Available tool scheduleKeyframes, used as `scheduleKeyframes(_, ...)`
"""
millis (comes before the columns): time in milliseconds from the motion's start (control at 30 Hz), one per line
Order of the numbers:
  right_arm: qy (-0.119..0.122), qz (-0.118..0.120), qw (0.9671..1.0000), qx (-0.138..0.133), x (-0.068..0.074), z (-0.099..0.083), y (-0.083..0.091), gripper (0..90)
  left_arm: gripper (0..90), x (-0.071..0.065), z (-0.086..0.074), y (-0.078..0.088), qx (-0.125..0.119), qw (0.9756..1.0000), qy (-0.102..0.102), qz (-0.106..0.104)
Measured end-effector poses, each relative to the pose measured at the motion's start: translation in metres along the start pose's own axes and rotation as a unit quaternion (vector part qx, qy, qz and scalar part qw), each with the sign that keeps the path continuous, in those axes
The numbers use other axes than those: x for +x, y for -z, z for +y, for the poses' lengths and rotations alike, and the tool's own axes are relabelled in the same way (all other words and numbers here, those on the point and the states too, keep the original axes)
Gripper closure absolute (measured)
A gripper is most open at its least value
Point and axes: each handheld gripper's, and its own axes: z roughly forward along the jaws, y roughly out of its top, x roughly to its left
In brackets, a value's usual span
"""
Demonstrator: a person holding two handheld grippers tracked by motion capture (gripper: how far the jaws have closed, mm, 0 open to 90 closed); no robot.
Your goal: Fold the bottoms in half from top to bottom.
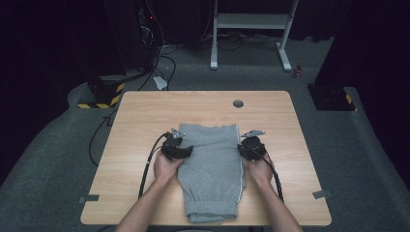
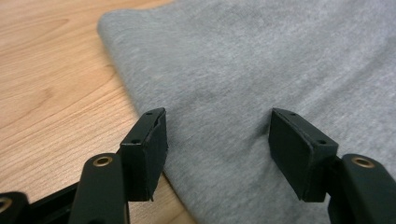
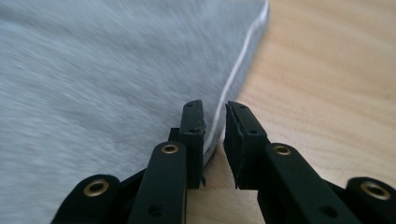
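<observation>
Item: folded grey knit sweatpants (image 1: 212,166), soft, light, floppy.
Grip: piped right edge.
Left gripper (image 2: 217,140): jaws apart over the sweatpants' left edge.
Right gripper (image 3: 215,140): jaws slightly apart, straddling piping, unclamped.

Place: we see a lab or recording studio, not a home.
Walls: black and dark on all sides of the high view.
Floor: grey carpet (image 1: 58,159), with cables (image 1: 164,63) lying at upper left.
Furniture: one plain wooden table (image 1: 145,111) at centre; a white metal stand (image 1: 251,21) at top centre.
Safety marks: yellow-black striped blocks (image 1: 99,96) at left and right edges.
Floor marks: grey tape pieces (image 1: 321,194) beside the table.
</observation>
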Motion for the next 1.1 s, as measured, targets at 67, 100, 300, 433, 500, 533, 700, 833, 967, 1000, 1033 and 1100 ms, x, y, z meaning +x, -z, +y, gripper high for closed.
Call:
scheduleKeyframes(67,0.008,0.007,0.9996,-0.026,0.008,0.002,0.013,75.7,36.9,-0.003,0.003,0.007,-0.013,0.9996,0.008,-0.026)
scheduleKeyframes(100,0.014,0.013,0.9991,-0.038,0.013,0.002,0.019,75.1,36.7,-0.005,0.003,0.011,-0.015,0.9991,0.007,-0.038)
scheduleKeyframes(300,0.039,0.061,0.9966,-0.038,0.035,-0.013,0.027,72.0,36.8,-0.024,-0.01,0.018,0.01,0.9981,-0.027,-0.054)
scheduleKeyframes(433,0.036,0.057,0.9975,-0.02,0.034,-0.027,0.016,71.1,37.8,-0.021,-0.011,0.01,0.003,0.9986,-0.041,-0.033)
scheduleKeyframes(500,0.033,0.047,0.9981,-0.025,0.029,-0.024,0.011,70.2,36.0,-0.015,-0.005,0.002,0.001,0.9989,-0.04,-0.022)
scheduleKeyframes(533,0.036,0.037,0.9984,-0.023,0.028,-0.019,0.008,69.8,35.1,-0.012,0.001,-0.001,0.009,0.9992,-0.034,-0.02)
scheduleKeyframes(700,0.021,0.024,0.9993,-0.021,0.024,-0.006,0.005,69.3,36.4,-0.015,0.008,0.004,0.007,0.9991,-0.033,-0.024)
scheduleKeyframes(833,0.018,0.049,0.9977,-0.043,0.029,-0.016,0.024,70.2,36.6,-0.027,-0.011,0.023,-0.01,0.9981,-0.028,-0.054)
scheduleKeyframes(967,0.02,0.075,0.9964,-0.035,0.03,-0.029,0.03,70.6,38.3,-0.031,-0.027,0.028,0.01,0.9979,-0.042,-0.049)
scheduleKeyframes(1000,0.027,0.07,0.9968,-0.025,0.03,-0.031,0.027,70.4,38.0,-0.029,-0.029,0.027,0.005,0.9979,-0.039,-0.051)
scheduleKeyframes(1033,0.026,0.071,0.9969,-0.02,0.03,-0.034,0.023,70.0,38.4,-0.026,-0.029,0.026,0.002,0.9982,-0.035,-0.049)
scheduleKeyframes(1100,0.011,0.078,0.9965,-0.028,0.024,-0.034,0.021,68.9,38.2,-0.019,-0.028,0.024,-0.005,0.9991,-0.025,-0.033)
